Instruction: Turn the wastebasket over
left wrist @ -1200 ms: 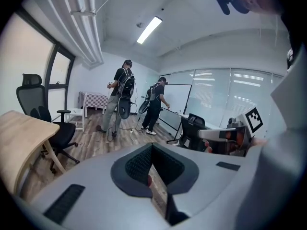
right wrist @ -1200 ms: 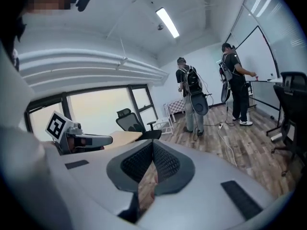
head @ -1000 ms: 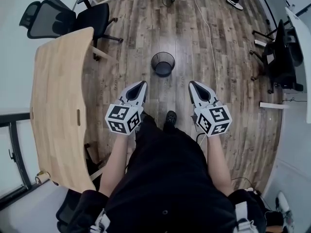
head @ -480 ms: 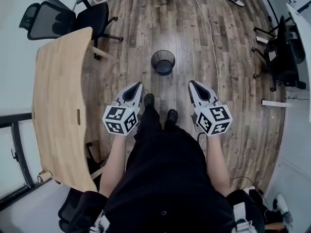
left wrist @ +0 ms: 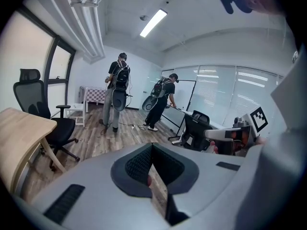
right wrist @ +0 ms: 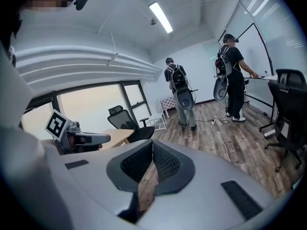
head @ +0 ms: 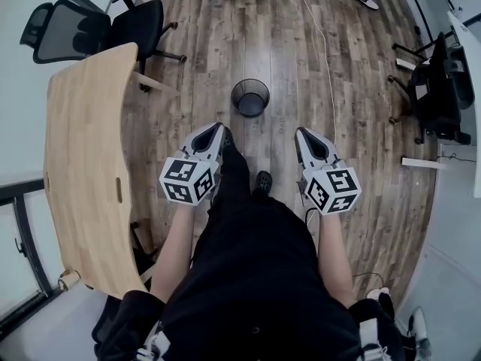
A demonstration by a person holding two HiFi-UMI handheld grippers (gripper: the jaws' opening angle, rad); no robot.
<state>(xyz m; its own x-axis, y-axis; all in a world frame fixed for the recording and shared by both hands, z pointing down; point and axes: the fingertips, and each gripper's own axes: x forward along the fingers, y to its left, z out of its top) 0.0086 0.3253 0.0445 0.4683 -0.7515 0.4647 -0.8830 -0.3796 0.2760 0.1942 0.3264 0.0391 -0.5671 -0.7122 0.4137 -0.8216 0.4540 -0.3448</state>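
Observation:
A black wire-mesh wastebasket (head: 251,97) stands upright on the wood floor, mouth up, ahead of the person. My left gripper (head: 219,131) hangs short of it, down-left of the basket, jaws shut and empty. My right gripper (head: 300,134) is level with it on the other side, also shut with nothing held. Both are clear of the basket. Neither gripper view shows the basket: the left gripper (left wrist: 152,146) and the right gripper (right wrist: 153,145) each look out over the room with their tips together.
A light wooden table (head: 83,164) runs along the left, with black office chairs (head: 90,27) beyond it. More chairs and a desk (head: 440,89) stand at the right. A white cable (head: 325,59) trails over the floor. Two people (right wrist: 229,75) stand far back.
Both grippers have edged forward toward the wastebasket and a little lower. The person has stepped ahead, one foot now showing between the grippers. The basket has stayed put.

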